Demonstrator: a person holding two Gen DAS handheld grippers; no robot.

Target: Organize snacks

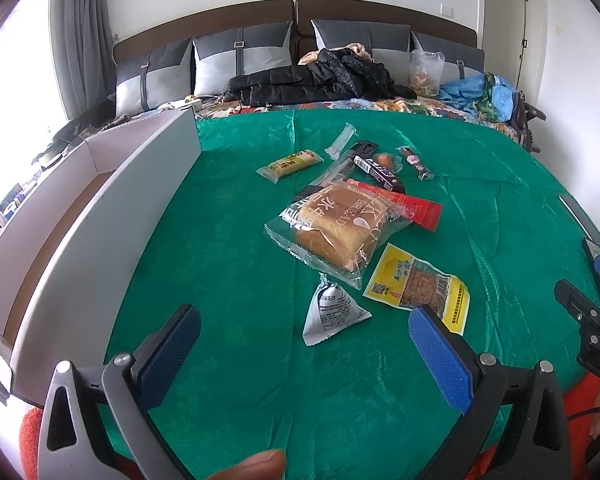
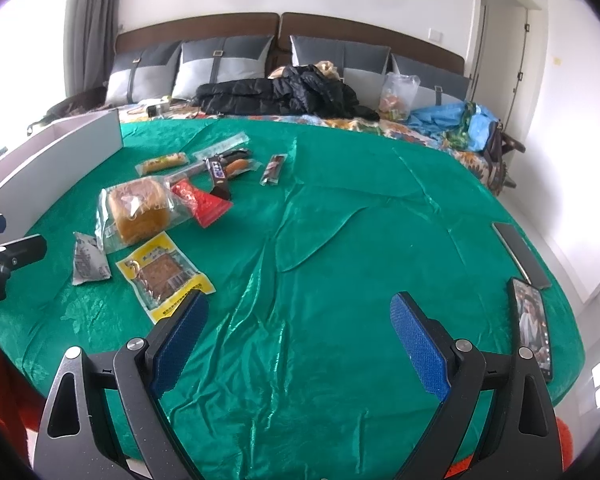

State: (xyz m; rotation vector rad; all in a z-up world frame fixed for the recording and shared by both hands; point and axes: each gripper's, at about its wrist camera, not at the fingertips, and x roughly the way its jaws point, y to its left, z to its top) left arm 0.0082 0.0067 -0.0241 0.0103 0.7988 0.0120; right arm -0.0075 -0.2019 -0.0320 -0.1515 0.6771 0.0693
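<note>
Spread over the bed: a shiny green cloth (image 2: 340,240), satin-like, creased into long folds. Heaped near its middle, a cluster of snacks. Largest, a clear crinkly bread bag (image 1: 336,228) with a soft golden loaf inside, lying partly over a flat red packet (image 1: 412,206). Just in front, a yellow-bordered flat pouch (image 1: 418,286) showing a brown ridged slab, and beside it a grey-white foil pyramid pack (image 1: 330,312), pointed at the top. Farther back, a pale oblong wrapped bar (image 1: 291,165), a slim clear tube wrapper (image 1: 341,141), a dark glossy candy bar (image 1: 374,168) and a thin dark stick pack (image 1: 416,162). Along the left edge, a long white cardboard box (image 1: 112,200) with stiff upright walls and a brown inside, nothing visible in it.

Left claw (image 1: 304,340) spread wide, blue dimpled pads on black arms, holding nothing, poised above the cloth just short of the pyramid pack. Right claw (image 2: 298,340) likewise wide apart, holding nothing, over bare cloth well to the right of the snacks, its left pad near the yellow pouch's corner. Two flat dark phones (image 2: 530,328) lying at the cloth's right edge. A thumb tip (image 1: 256,466) at the bottom of the left view.
</note>
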